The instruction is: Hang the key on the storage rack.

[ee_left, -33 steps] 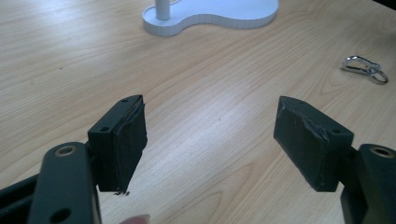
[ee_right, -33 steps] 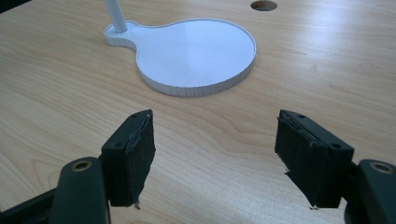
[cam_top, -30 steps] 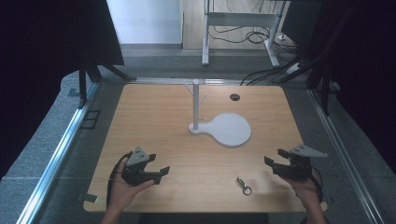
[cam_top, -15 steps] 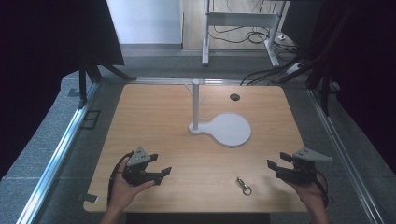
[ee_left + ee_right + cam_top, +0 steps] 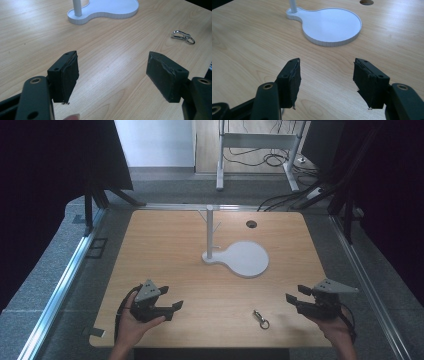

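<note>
A small metal snap hook [image 5: 260,319] lies flat on the wooden table [image 5: 165,245] near the front edge, between my two grippers. In the left gripper view the snap hook [image 5: 183,37] sits ahead to the right. My left gripper [image 5: 171,298] is held at the front left, pointing right, open with only bare wood between its jaws [image 5: 112,65]. At the front right my right gripper [image 5: 295,293] points left, also open and holding nothing [image 5: 327,67]. Its jaws have just been closing a little, with nothing between them.
A white stand with a thin branched pole [image 5: 210,232] and a round flat base [image 5: 246,259] occupies the table's middle; the base [image 5: 332,25] lies ahead of the right gripper. A cable hole [image 5: 251,224] is at the back. Metal rails edge both sides of the table.
The right gripper has shifted slightly to the right and toward the near edge, and its jaws have narrowed a little. The left gripper and the snap hook have kept still.
</note>
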The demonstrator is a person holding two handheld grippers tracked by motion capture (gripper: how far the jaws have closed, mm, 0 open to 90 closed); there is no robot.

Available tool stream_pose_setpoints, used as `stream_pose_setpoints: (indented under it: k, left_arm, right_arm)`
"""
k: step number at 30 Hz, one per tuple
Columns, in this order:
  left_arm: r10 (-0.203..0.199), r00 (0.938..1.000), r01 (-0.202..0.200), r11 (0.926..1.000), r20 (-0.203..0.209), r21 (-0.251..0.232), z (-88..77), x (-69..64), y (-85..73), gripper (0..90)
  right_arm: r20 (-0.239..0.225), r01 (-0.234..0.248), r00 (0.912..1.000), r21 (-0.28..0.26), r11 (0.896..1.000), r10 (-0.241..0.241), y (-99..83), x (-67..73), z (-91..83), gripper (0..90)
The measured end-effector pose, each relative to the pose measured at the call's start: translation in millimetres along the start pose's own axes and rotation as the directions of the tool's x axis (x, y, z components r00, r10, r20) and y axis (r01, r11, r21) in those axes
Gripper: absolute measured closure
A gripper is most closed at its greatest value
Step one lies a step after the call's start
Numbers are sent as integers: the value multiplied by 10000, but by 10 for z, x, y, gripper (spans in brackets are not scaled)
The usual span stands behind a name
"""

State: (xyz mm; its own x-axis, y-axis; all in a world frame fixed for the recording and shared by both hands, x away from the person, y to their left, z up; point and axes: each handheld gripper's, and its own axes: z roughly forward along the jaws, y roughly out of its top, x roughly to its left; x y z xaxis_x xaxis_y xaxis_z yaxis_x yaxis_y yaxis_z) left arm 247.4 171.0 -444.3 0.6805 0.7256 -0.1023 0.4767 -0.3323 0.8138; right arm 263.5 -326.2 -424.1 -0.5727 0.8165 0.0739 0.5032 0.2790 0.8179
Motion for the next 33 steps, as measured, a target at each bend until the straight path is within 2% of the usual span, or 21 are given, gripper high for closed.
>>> stream_pose_setpoints:
  k: [4, 9, 17, 22, 23, 24, 25, 26, 27, 28, 29, 30, 31, 32, 33]
  left_arm:
    - [21, 10000, -21, 10000, 29, -3, 4, 2, 2, 266]
    - [-3, 10000, 3, 9999, 8, 101, 36, 14, -5, 267]
    - [27, 10000, -29, 9995, 61, 319, 63, -10, -17, 267]
    - [-26, 10000, 25, 9999, 8, 145, 4, 19, -5, 268]
    - [-50, 10000, 49, 9999, 18, 142, -2, 25, -7, 268]
    - [-50, 10000, 49, 9999, 18, 142, -2, 25, -7, 268]
    - [-47, 10000, 45, 9999, 86, 157, 5, 23, -14, 268]
    - [-47, 10000, 45, 9999, 86, 157, 5, 23, -14, 268]
    - [-38, 9999, 36, 9999, 128, 169, 11, 19, -16, 268]
    - [7, 9998, -11, 9998, 189, 199, 20, 14, -16, 268]
    - [7, 9998, -11, 9998, 189, 199, 20, 14, -16, 268]
    - [17, 9998, -21, 9998, 214, 197, 21, 14, -15, 268]
    - [22, 9997, -27, 9998, 230, 187, 17, 17, -11, 268]
    - [22, 9997, -27, 9998, 230, 187, 17, 17, -11, 268]
    - [12, 9998, -15, 9999, 221, 165, 7, 23, -6, 268]
  right_arm:
    - [51, 64, 10000, -34, 10000, -64, 60, 55, -76, 405]
    - [-69, 59, 10000, -123, 9999, -60, 75, 73, -45, 413]
    - [-502, 195, 9986, 238, 9995, -183, 88, 154, 89, 446]
    - [-692, 316, 9972, 526, 9981, -280, 131, 198, 120, 448]
    - [-694, 436, 9969, 920, 9948, -373, 157, 200, 139, 450]
    - [-694, 436, 9969, 920, 9948, -373, 157, 200, 139, 450]
    - [-529, 478, 9978, 1349, 9897, -410, 198, 203, 153, 463]
    - [-529, 478, 9978, 1349, 9897, -410, 198, 203, 153, 463]
    - [-500, 541, 9977, 1581, 9859, -467, 221, 213, 160, 468]
    - [-472, 650, 9973, 2014, 9773, -566, 265, 252, 178, 469]
    - [-474, 716, 9969, 2218, 9724, -626, 283, 274, 192, 472]
    - [-474, 716, 9969, 2218, 9724, -626, 283, 274, 192, 472]
    - [-538, 824, 9960, 2598, 9621, -708, 312, 310, 222, 483]
    - [-538, 824, 9960, 2598, 9621, -708, 312, 310, 222, 483]
    - [-618, 900, 9952, 2856, 9541, -754, 332, 348, 257, 494]
